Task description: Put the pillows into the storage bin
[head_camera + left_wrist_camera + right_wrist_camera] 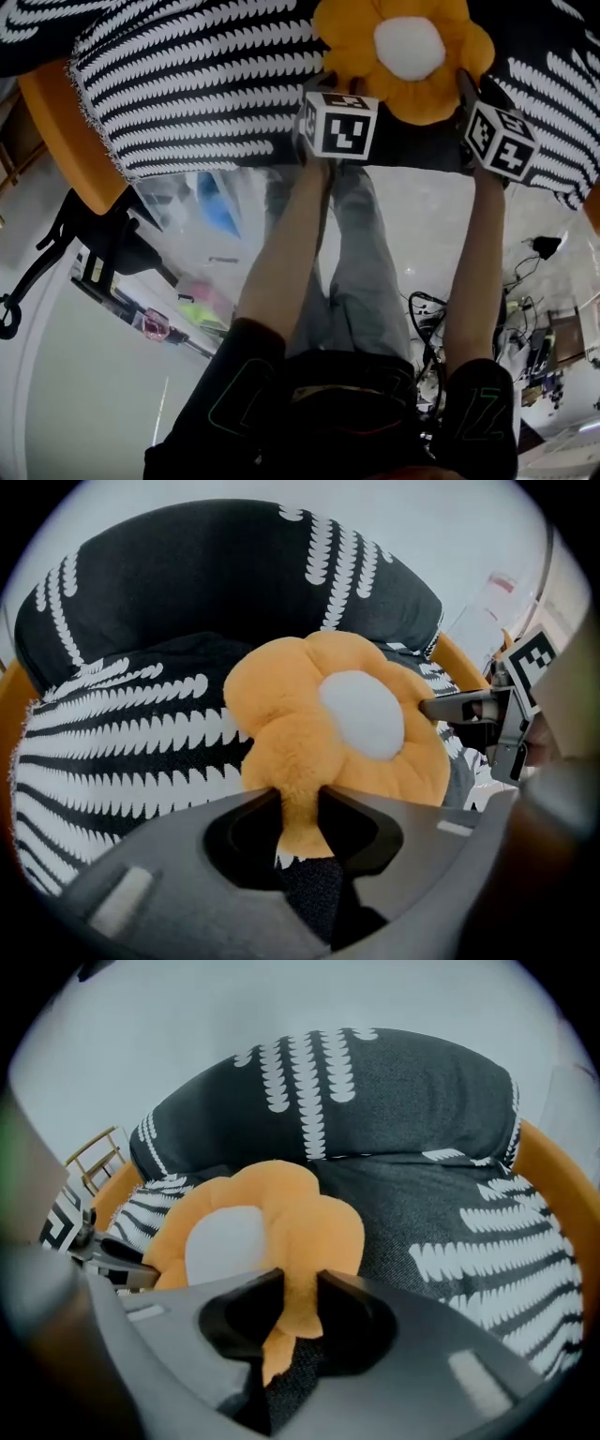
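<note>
Left tool (298, 799), right tool (300, 1279) pinch flower pillow (403, 56); patterned cushions (206, 84) around, probably orange seat (56, 122).

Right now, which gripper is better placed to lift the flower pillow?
Neither alone: the left gripper pinches one petal of the flower pillow, the right gripper the opposite one, so both should probably lift together.

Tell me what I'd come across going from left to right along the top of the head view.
Orange seat rim → black-and-white patterned cushion → left gripper → orange flower pillow, pinched at its edges by both grippers → right gripper.
</note>
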Action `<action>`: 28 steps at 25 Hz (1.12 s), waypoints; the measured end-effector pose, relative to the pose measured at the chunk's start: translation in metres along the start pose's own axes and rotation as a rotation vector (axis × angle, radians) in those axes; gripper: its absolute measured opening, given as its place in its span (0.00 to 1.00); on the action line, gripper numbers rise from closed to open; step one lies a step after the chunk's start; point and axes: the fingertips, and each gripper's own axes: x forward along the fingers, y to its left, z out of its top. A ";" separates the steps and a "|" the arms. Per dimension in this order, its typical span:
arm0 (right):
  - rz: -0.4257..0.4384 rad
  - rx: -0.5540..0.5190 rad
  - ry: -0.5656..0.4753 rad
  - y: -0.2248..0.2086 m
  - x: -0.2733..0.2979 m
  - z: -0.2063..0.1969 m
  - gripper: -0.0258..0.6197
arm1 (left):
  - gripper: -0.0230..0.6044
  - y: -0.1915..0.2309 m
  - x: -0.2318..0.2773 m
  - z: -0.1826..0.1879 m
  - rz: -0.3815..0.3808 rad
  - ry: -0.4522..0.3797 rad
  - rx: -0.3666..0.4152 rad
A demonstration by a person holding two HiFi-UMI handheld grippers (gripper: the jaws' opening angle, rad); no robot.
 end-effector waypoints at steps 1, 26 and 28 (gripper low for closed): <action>0.001 -0.028 0.009 0.008 -0.002 0.001 0.19 | 0.20 0.003 -0.005 -0.001 -0.013 -0.006 -0.002; 0.354 -0.479 0.009 0.283 -0.087 -0.082 0.12 | 0.12 0.111 -0.187 -0.240 0.216 -0.196 -0.467; 0.387 -0.532 0.021 0.330 -0.087 -0.100 0.12 | 0.12 0.135 -0.203 -0.282 0.238 -0.207 -0.531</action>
